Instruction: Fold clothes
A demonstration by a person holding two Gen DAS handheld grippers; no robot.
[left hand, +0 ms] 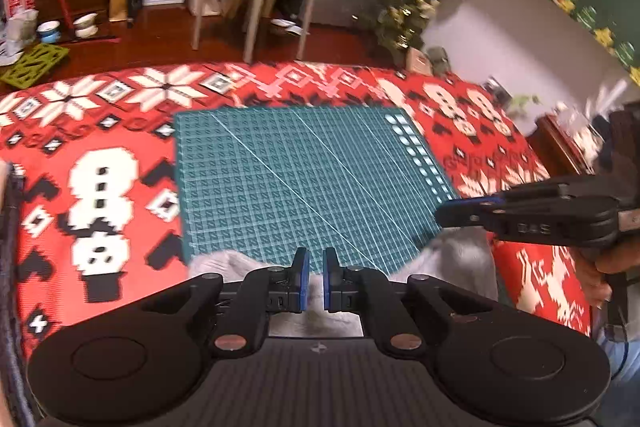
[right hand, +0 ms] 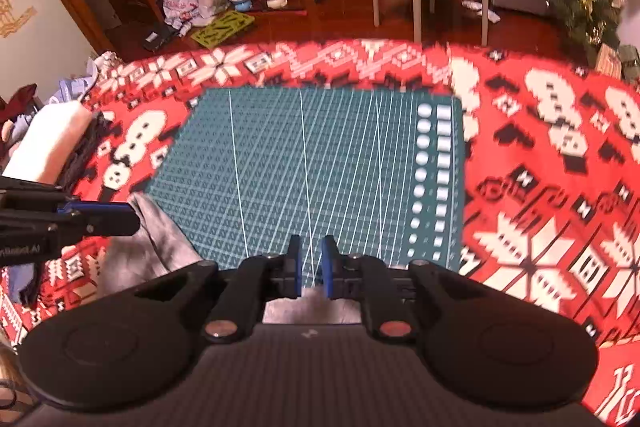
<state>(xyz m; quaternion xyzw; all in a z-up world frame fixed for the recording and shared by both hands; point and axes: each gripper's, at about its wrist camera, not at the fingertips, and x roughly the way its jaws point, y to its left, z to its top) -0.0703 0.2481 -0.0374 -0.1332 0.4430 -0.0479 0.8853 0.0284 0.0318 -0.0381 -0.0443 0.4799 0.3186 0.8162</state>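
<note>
Grey garment (left hand: 452, 259) at the desk's (left hand: 100, 131) near edge—soft, light, floppy; hem suits gripping. Left tongs (left hand: 316, 279) and right tongs (right hand: 311, 269) stand slightly parted—whether they pinch cloth, I cannot tell.

Both grippers, left (left hand: 315, 277) and right (right hand: 311, 267), are matte black with blue finger pads (left hand: 305, 279), round side discs and ribbed bodies. Copper-coloured pivot screws (left hand: 404, 341) sit on the linkages.
</note>
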